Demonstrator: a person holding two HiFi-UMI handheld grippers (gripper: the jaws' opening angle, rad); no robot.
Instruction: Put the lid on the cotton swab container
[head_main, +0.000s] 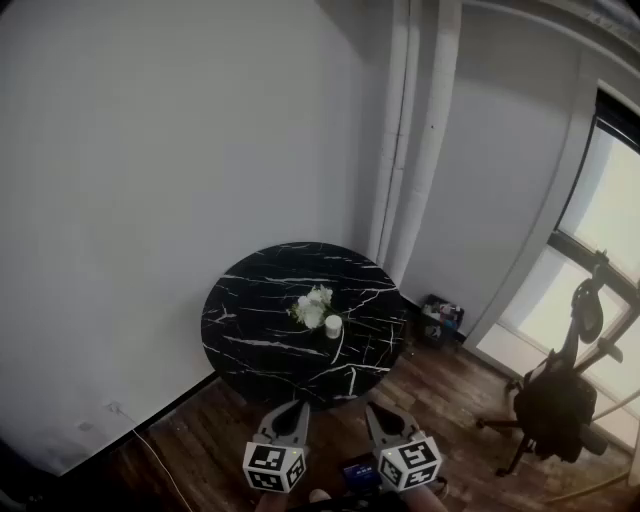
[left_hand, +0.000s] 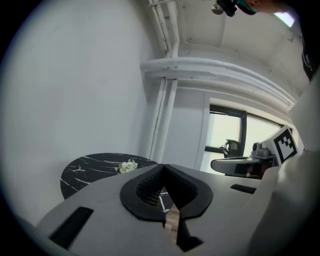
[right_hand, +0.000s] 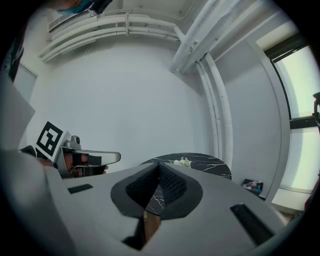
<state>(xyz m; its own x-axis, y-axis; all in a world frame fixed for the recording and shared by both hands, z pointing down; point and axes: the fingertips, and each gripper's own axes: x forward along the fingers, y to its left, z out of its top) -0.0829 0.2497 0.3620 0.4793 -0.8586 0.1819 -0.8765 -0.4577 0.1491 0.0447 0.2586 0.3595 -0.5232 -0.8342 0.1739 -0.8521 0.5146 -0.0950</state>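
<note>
The left gripper (head_main: 290, 408) and the right gripper (head_main: 378, 410) are held low over the wooden floor (head_main: 200, 440), short of the round black desk (head_main: 260, 330). Each has its jaws closed tip to tip, with nothing between them. On the desk, well apart from both, the small white container (head_main: 333, 326) stands just beside some white flowers (head_main: 313, 305). It is too small to tell whether its lid is on.

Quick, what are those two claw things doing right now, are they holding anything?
Left gripper: closed, holding nothing.
Right gripper: closed, holding nothing.
</note>
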